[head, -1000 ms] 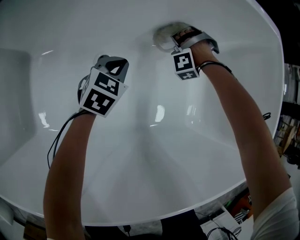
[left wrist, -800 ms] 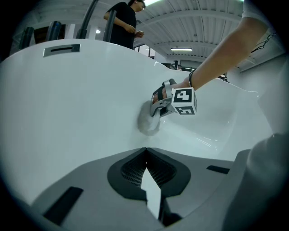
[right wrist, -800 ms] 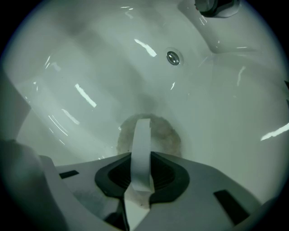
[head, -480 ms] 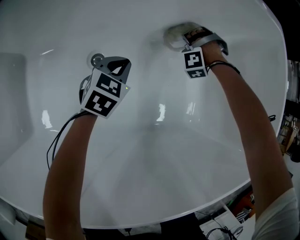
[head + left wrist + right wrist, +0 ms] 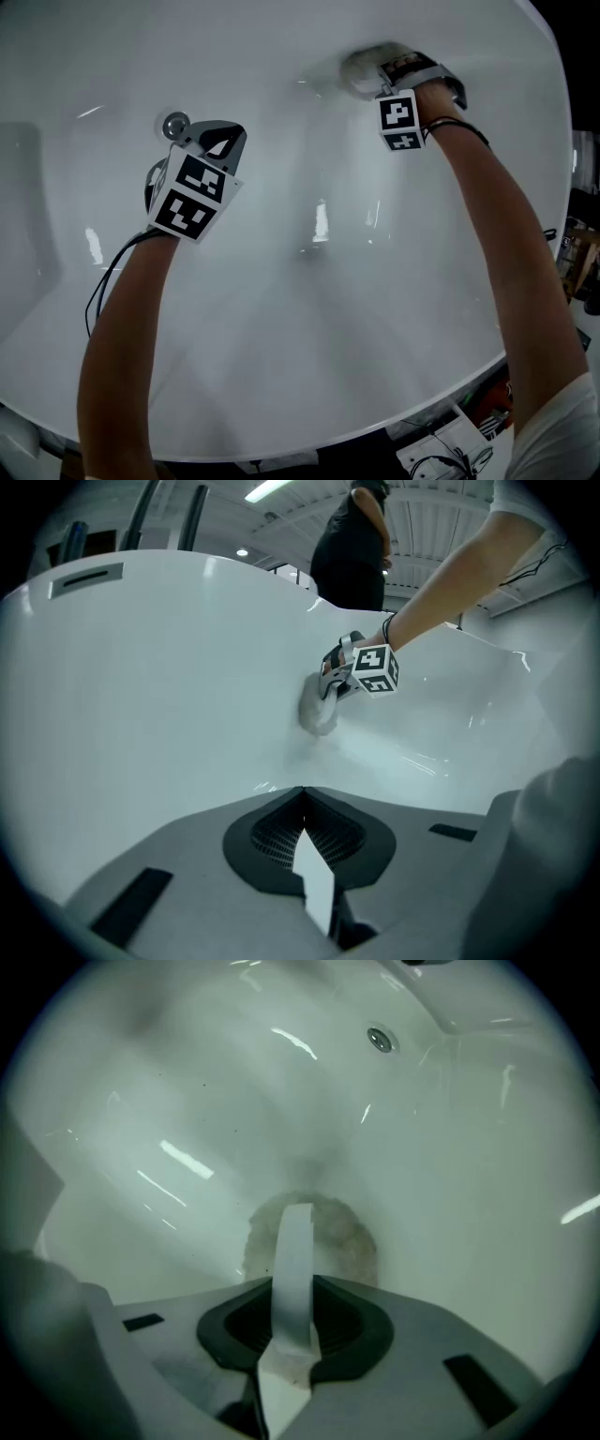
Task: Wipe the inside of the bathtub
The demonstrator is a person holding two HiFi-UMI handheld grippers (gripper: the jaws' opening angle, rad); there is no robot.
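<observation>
The white bathtub point(image 5: 300, 309) fills the head view. My right gripper point(image 5: 389, 67) reaches the far wall, shut on a pale round cloth point(image 5: 361, 66) pressed flat to the tub. In the right gripper view the cloth point(image 5: 349, 1237) spreads beyond the closed jaws point(image 5: 296, 1269) against the wall. My left gripper point(image 5: 223, 139) hovers over the tub's left part, shut with nothing held. In the left gripper view its jaws point(image 5: 302, 794) meet, and the right gripper point(image 5: 345, 667) with the cloth point(image 5: 317, 710) shows ahead.
A chrome round fitting point(image 5: 174, 124) sits in the tub wall just left of my left gripper, also the fitting point(image 5: 380, 1040). A black cable point(image 5: 108, 272) trails from the left gripper. A person point(image 5: 352, 536) stands beyond the tub. Clutter point(image 5: 450, 450) lies outside the near rim.
My right gripper has slid the cloth rightward and further up the far wall. My left gripper has drifted left, and the chrome fitting has come into view beside it.
</observation>
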